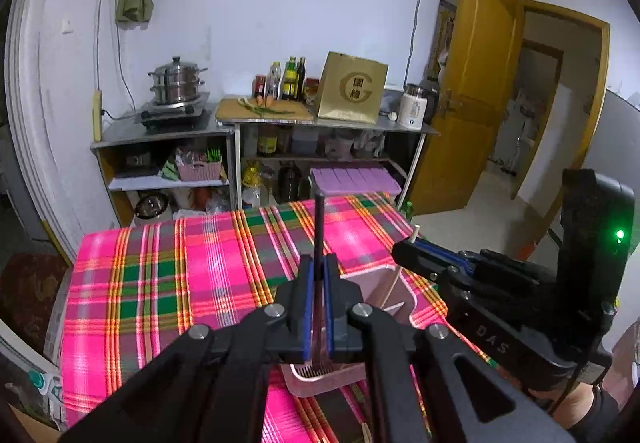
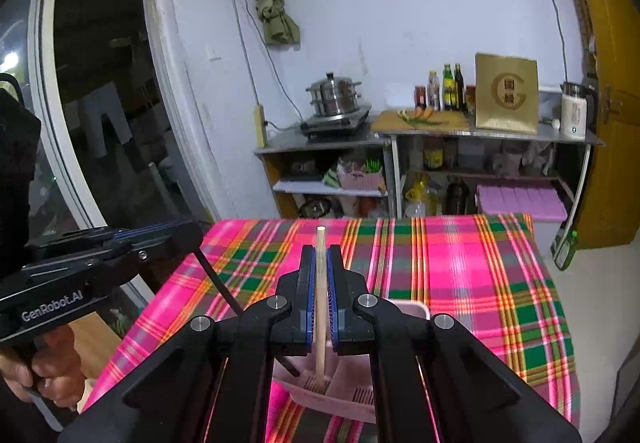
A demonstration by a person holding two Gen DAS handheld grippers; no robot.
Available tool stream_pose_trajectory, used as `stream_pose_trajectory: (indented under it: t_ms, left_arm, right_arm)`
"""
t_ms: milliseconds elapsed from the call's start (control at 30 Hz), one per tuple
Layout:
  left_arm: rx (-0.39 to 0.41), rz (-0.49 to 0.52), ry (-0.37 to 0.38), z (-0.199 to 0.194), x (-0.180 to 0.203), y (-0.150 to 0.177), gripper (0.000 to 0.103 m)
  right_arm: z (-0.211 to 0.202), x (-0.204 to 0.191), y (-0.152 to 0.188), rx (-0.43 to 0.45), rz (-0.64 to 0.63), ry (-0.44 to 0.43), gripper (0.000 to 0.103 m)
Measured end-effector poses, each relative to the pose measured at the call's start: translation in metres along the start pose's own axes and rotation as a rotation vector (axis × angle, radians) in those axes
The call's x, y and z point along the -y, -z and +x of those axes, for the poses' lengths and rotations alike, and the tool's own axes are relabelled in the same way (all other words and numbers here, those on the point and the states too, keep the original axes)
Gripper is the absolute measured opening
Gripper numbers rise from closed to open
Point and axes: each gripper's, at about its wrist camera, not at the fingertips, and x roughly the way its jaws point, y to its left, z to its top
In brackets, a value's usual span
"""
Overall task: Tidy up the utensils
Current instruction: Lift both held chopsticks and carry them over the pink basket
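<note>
Two grippers: each is held by a person over a table covered in a pink, green and orange plaid cloth (image 1: 168, 275).
Left gripper (image 1: 319, 275): clamped tight on a dark chopstick (image 1: 319, 227), which stands nearly upright between the blue pads.
Right gripper (image 2: 320, 275): clamped tight on a pale wooden chopstick (image 2: 320, 283), also nearly upright.
Holder: a pink utensil caddy (image 2: 348, 391) with a slotted floor and a dividing wall sits on the cloth, directly below both grippers.
Stick tips: both lower ends appear already inside the caddy; the pale tip touches or nearly touches the slotted floor, and the dark tip looks the same from the left wrist.
Step in hand: probably lowering both chopsticks into the caddy.
Doing it well: keep each stick upright, let the tip rest on the floor, then ease the jaws apart so the stick leans on a wall rather than springing out.
Which compartment: cannot tell whether both tips share one.
Crowding: the grippers sit just beside each other above the caddy, so lifting away one at a time seems safer.
Edges: the caddy stands near the table's near edge; a sideways knock could push it off.
Open room: bare cloth beyond and to the left; shelves (image 1: 160, 147) stand well apart, against the far wall.
</note>
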Motion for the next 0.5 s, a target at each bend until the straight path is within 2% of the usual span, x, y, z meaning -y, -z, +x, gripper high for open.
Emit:
stream_pose_trajectory:
  t_ms: [233, 500]
  left_arm:
    - [-0.059, -0.008, -0.004, 0.021, -0.003, 0.02, 0.005]
    - [-0.099, -0.011, -0.014, 0.034, -0.007, 0.033, 0.005]
  right_arm:
    - [0.025, 0.009, 0.025, -0.069, 0.015, 0.014, 0.005]
    - [0.035, 0.012, 0.036, -0.11, 0.019, 0.022, 0.005]
